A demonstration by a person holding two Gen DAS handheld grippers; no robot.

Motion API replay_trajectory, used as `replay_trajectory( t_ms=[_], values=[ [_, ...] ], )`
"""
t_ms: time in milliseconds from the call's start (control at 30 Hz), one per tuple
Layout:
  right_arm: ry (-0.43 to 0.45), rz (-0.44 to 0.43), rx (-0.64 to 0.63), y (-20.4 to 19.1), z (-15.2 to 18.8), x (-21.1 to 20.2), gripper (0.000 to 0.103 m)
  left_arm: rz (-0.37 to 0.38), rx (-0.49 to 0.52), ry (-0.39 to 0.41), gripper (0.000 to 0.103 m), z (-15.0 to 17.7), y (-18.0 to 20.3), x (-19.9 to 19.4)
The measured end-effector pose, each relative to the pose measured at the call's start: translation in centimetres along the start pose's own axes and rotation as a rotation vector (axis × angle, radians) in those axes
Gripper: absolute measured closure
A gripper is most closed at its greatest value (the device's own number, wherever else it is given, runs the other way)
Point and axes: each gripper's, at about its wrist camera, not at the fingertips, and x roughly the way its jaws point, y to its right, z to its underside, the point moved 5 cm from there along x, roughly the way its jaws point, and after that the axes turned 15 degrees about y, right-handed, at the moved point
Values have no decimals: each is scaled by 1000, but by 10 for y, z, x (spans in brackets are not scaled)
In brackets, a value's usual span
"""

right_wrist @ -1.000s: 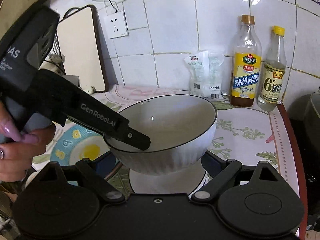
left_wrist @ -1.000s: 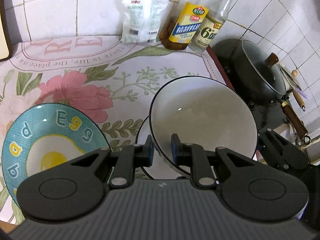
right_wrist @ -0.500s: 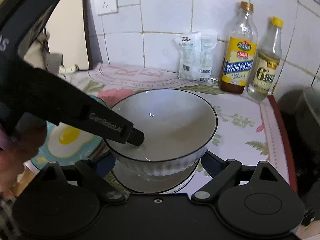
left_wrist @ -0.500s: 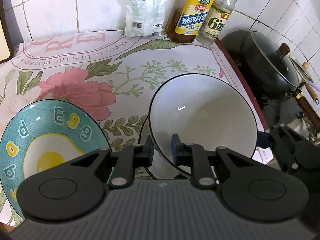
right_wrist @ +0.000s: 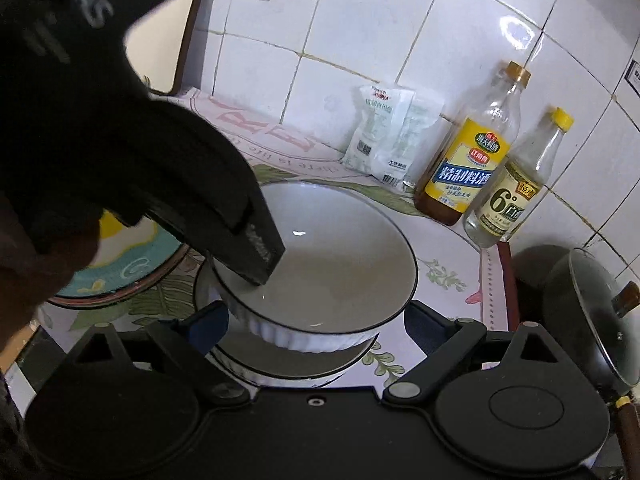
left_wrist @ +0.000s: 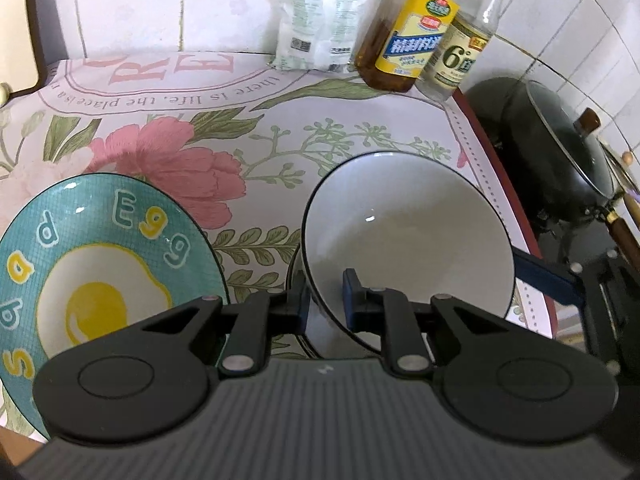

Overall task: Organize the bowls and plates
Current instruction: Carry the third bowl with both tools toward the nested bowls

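The white bowl [left_wrist: 412, 240] is glossy ceramic, round, with a thin dark rim line and a ribbed outer wall; it sits tilted over a second white dish [right_wrist: 288, 368] of the same glaze, low on the floral oilcloth [left_wrist: 280, 128]. The left gripper [left_wrist: 325, 296] is clamped on the bowl's near rim, one blue-padded finger outside the wall and one inside. The right gripper [right_wrist: 316, 320] stands with its fingers wide apart on either side of the bowl, pressing on nothing that shows. Left of the bowl lies one teal plate [left_wrist: 104, 264], shallow and glazed, printed with a fried egg and coloured letters. Against the tiled wall stand two glass bottles, the yellow-labelled bottle [right_wrist: 472, 160] and the clear bottle [right_wrist: 516, 192], beside one crinkled plastic packet [right_wrist: 384, 136]. One dark lidded pot [left_wrist: 560, 148] sits off the cloth's edge. Compared with a second ago, the bowl hangs lower, nearer the dish beneath, and the right gripper's view has rolled, tilting the wall tiles.
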Motion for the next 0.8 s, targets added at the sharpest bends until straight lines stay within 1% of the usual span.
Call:
replay_trajectory(
  t_ms=[67,267,367,400,467,667,767,800],
  values=[
    [5,-18,40,3,0,-3,6,-8,-7,6,89,0,-1,0],
    [41,-72,175,13,14,-10,6,-15,-12,3,89,0,-1,0],
    [60,-96,293,19,18,-16,6,-27,-13,1,89,-1,0,-2],
    [74,-117,349,21,19,-20,6,-33,-10,2,89,-2,1,-2],
    [108,-145,418,23,21,-24,6,-45,-9,3,88,-3,2,-4],
    [170,-108,446,23,25,-22,7,-66,-19,5,84,-5,5,-11],
    [204,-90,404,21,24,-22,10,-72,-20,13,79,-7,7,-16],
    [214,-82,380,19,23,-23,10,-73,-14,14,74,-8,9,-18]
  ],
)
